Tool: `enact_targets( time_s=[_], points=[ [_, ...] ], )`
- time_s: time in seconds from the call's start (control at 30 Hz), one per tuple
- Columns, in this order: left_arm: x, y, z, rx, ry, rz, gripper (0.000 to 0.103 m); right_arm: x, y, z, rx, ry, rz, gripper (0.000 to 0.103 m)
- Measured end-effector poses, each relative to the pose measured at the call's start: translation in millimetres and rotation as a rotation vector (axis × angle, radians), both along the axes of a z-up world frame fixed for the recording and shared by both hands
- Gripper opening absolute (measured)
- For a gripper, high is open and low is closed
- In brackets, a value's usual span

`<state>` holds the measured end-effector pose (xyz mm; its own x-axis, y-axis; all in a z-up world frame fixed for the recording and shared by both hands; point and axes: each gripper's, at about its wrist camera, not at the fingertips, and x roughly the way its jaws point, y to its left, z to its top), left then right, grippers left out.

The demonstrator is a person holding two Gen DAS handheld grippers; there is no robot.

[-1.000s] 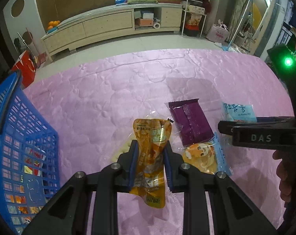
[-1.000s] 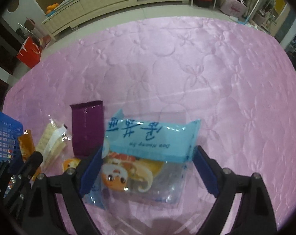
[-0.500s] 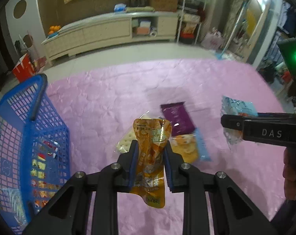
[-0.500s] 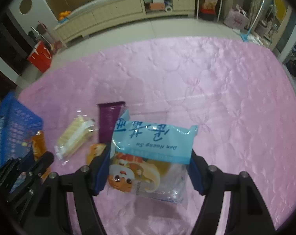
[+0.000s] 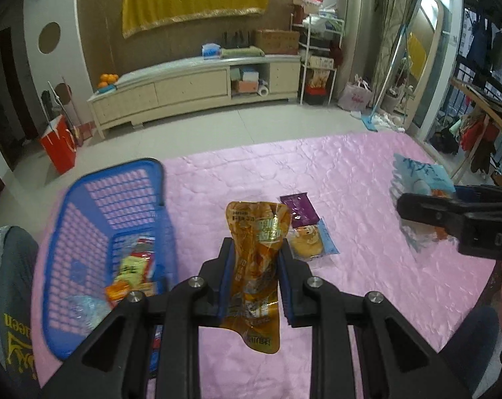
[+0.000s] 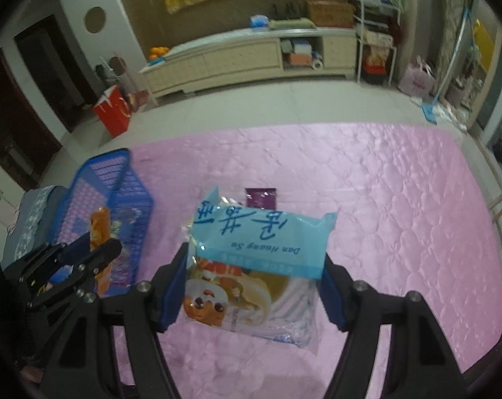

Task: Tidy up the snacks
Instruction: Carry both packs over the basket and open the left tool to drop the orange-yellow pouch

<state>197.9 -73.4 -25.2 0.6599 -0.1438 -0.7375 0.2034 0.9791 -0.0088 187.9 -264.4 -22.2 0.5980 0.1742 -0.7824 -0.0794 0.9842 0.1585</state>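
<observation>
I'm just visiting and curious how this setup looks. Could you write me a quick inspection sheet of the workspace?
Surface: pink quilt, wrinkled.
Job's things: blue basket partly filled; purple pack and bun pack lying on the quilt.
Clutter: nothing seen.
Tongs: left tongs shut on orange pouch; right tongs shut on blue pack.
Cables: nothing seen.
Surroundings: cabinet, red bag, shelf rack.

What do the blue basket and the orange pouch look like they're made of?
Blue basket: looks like rigid molded plastic with a slight sheen; its walls are a grid of small square holes.
Orange pouch: probably glossy plastic or foil-laminate film; it crinkles and catches glare where the left hand-held gripper pinches it.
</observation>
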Motion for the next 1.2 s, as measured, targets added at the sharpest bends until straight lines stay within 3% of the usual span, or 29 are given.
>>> enact_targets(
  time_s=[0.23, 0.6, 1.2],
  points=[
    [-31, 32, 22, 0.048, -0.048, 0.015, 0.023, -20, 41, 22, -0.011, -0.066, 0.079, 0.073],
    [-44, 104, 49, 0.068, -0.074, 0.086, 0.023, -14, 112, 25, 0.008, -0.067, 0.189, 0.073],
    [0, 170, 13, 0.015, 0.030, 0.144, 0.024, 32, 190, -14, 0.012, 0.031, 0.287, 0.073]
  ],
)
